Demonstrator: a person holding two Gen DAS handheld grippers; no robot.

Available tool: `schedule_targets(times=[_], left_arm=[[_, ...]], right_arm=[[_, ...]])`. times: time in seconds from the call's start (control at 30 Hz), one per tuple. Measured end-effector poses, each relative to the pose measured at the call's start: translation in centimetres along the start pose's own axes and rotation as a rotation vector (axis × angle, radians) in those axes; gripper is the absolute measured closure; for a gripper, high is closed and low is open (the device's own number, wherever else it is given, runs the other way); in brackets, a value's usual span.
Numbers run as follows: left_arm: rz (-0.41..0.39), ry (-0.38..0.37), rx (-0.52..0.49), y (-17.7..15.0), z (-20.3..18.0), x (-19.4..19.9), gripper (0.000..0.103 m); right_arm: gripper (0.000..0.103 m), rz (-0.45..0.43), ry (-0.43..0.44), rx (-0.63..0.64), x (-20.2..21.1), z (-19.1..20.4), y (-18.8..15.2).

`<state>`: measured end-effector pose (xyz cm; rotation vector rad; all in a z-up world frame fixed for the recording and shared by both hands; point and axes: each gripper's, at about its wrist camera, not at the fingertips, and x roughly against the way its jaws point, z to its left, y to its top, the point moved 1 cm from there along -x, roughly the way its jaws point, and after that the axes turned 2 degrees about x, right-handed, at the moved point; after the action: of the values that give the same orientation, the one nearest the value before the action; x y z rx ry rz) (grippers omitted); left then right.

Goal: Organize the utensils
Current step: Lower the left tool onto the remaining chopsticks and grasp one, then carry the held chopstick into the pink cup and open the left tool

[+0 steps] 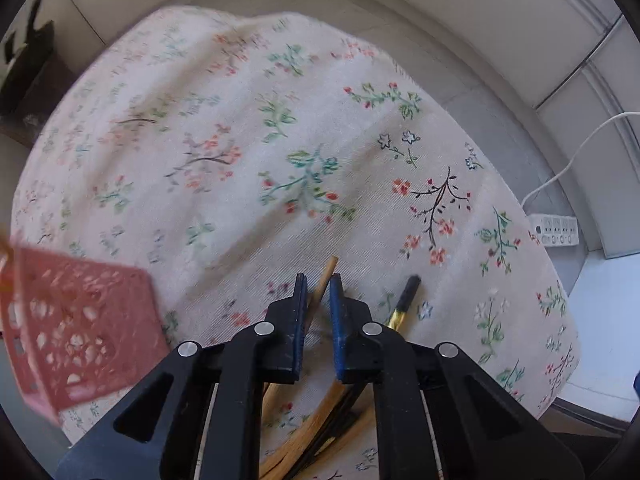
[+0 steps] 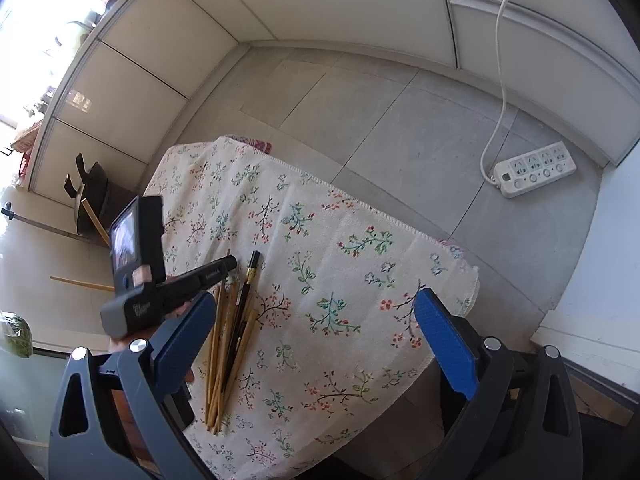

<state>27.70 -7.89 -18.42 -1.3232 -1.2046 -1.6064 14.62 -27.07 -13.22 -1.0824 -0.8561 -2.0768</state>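
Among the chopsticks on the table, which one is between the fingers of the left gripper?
It is a light bamboo chopstick, whose tip sticks out between the narrowly parted fingers of the left gripper. The black chopstick with a gold band lies outside them, to the right.

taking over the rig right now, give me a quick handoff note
Left gripper: down at the far end of the chopstick pile, fingers either side of a bamboo chopstick, a narrow gap still showing; grip unclear.
Right gripper: wide open, empty, above the tablecloth.
Pink basket: left of the left gripper, mostly out of frame.
Done: nothing visibly sorted.
Left: move the chopsticks, probably into the basket.
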Motion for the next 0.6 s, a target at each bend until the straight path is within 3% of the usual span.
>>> schedule_targets(times=[0.2, 0.4, 0.6], left_arm=[[-0.185, -0.069, 0.030, -4.7, 2.4, 8.1, 0.093], [-0.330, -0.086, 0.062, -9.9, 4.3, 15.3, 0.094], [-0.423, -0.118, 0.087, -14.6, 6.3, 18.6, 0.094]], right_arm=[[0.006, 0.055, -0.025, -0.003, -2.4, 1.2, -0.6], [0.007, 0.167, 0.017, -0.066, -6.2, 3.6, -0.2], [0.026, 0.242, -0.021, -0.101, -10.9, 6.2, 0.7]])
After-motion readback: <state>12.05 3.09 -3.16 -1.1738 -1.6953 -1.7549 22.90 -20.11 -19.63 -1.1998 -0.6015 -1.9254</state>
